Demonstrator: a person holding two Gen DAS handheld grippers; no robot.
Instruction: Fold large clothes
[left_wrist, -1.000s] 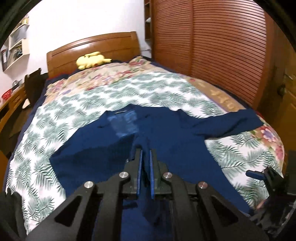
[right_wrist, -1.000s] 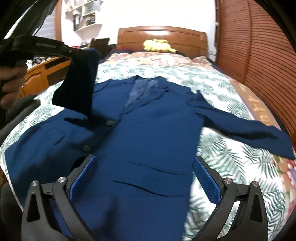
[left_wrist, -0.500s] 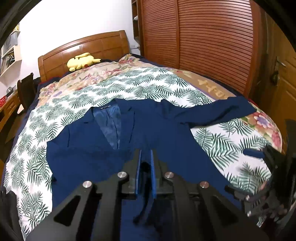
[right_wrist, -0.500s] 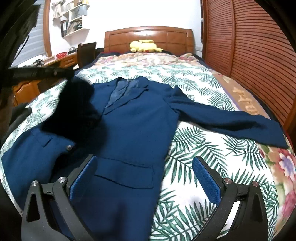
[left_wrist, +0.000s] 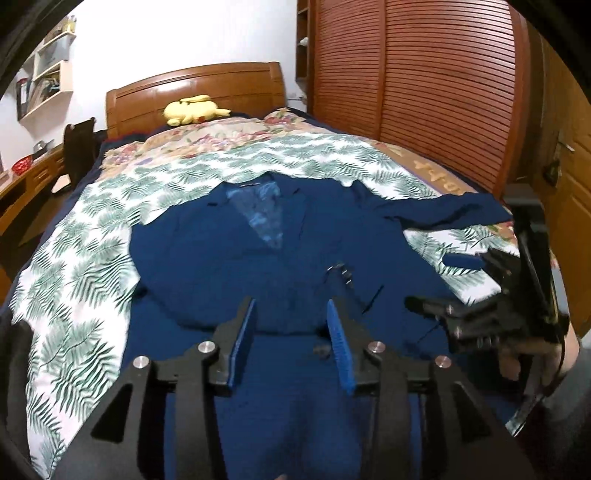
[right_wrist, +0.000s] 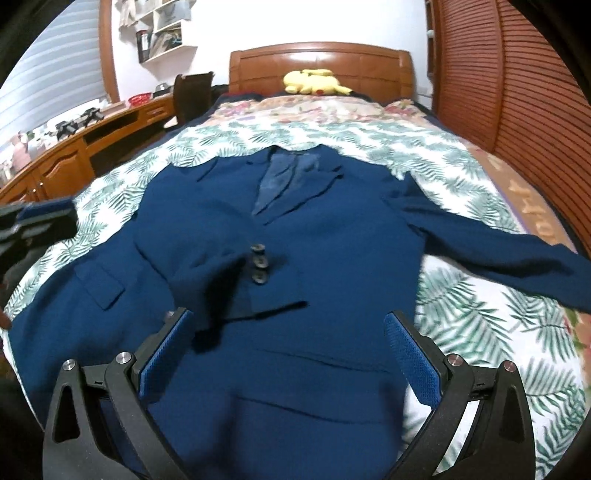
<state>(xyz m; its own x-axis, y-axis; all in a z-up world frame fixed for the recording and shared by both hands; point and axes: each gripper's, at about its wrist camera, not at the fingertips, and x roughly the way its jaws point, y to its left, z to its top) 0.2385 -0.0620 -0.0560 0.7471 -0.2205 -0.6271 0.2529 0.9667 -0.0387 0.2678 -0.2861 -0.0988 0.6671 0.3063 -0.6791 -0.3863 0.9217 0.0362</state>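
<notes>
blazer (right_wrist: 332, 240): soft, fairly heavy, probably slippery-lined | grip: outstretched sleeve (right_wrist: 517, 251) cuff | left gripper (left_wrist: 291, 339): jaws just opening, empty | right gripper (right_wrist: 291, 354): wide, empty

A navy suit jacket (right_wrist: 295, 240) lies face up on a bed (right_wrist: 480, 332) covered by a palm-leaf print sheet. Its left sleeve (right_wrist: 229, 284) is folded across the chest, the cuff with three dark buttons (right_wrist: 258, 267) resting near the middle; the other sleeve (right_wrist: 498, 254) stretches out to the right. The right hand-held gripper (right_wrist: 288, 354) hovers over the jacket's lower front, jaws wide apart with nothing between them. A yellow plush toy (right_wrist: 314, 82) sits by the wooden headboard (right_wrist: 317, 64)
</notes>
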